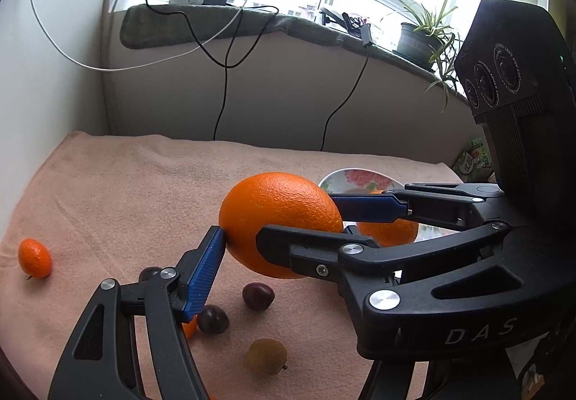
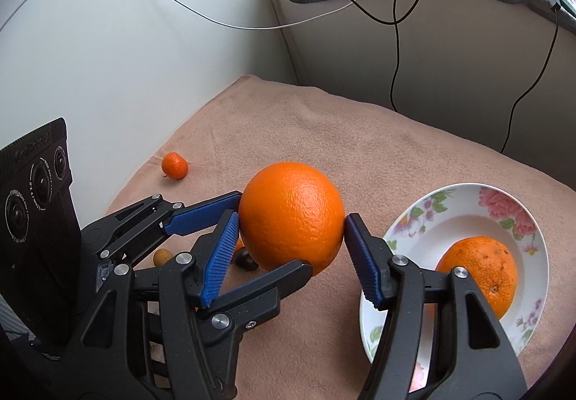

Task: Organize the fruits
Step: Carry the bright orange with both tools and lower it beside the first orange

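A large orange (image 1: 279, 220) (image 2: 291, 214) hangs above the pink towel, held between both grippers at once. My left gripper (image 1: 284, 249) touches it with its blue pads (image 1: 207, 270), and so does my right gripper (image 2: 289, 234) with its pads (image 2: 363, 256); each gripper shows in the other's view. A second orange (image 2: 478, 272) lies in the flowered plate (image 2: 464, 205) at the right, partly hidden in the left wrist view (image 1: 390, 231). A small mandarin (image 1: 35, 258) (image 2: 174, 165) lies at the towel's left.
Dark chestnuts (image 1: 257, 295) and a brownish longan-like fruit (image 1: 265, 356) lie on the towel (image 1: 144, 184) under the orange. A wall stands at left. Behind is a sill with cables, chargers and a potted plant (image 1: 428, 29).
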`<state>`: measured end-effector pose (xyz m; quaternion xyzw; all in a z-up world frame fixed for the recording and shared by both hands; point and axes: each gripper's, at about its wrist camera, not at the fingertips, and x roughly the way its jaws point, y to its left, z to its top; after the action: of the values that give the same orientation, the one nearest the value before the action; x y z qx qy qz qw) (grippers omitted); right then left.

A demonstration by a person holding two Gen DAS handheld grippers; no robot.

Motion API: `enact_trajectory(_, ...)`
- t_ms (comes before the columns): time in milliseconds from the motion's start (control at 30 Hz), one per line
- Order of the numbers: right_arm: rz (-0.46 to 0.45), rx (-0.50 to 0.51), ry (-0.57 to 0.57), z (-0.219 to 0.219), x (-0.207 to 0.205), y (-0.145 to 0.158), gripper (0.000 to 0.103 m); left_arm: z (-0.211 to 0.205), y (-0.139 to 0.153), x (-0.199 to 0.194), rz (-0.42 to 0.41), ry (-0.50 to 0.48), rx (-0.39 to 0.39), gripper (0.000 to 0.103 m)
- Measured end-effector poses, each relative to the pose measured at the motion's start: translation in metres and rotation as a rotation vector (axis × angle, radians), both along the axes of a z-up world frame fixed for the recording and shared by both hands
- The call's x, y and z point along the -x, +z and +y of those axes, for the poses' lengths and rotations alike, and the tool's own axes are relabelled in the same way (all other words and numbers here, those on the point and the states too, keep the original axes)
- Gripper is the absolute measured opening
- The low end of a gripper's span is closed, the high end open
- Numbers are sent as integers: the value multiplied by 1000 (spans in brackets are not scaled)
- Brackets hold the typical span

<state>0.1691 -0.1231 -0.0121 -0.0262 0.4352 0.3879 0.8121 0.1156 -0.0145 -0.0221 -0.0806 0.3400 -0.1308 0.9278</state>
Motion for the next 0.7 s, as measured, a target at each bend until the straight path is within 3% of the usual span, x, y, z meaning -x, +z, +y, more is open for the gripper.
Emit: enact_trajectory(700, -58, -37, -201, -125, -6, 29, 63, -103, 28, -13, -64, -172, 1, 67)
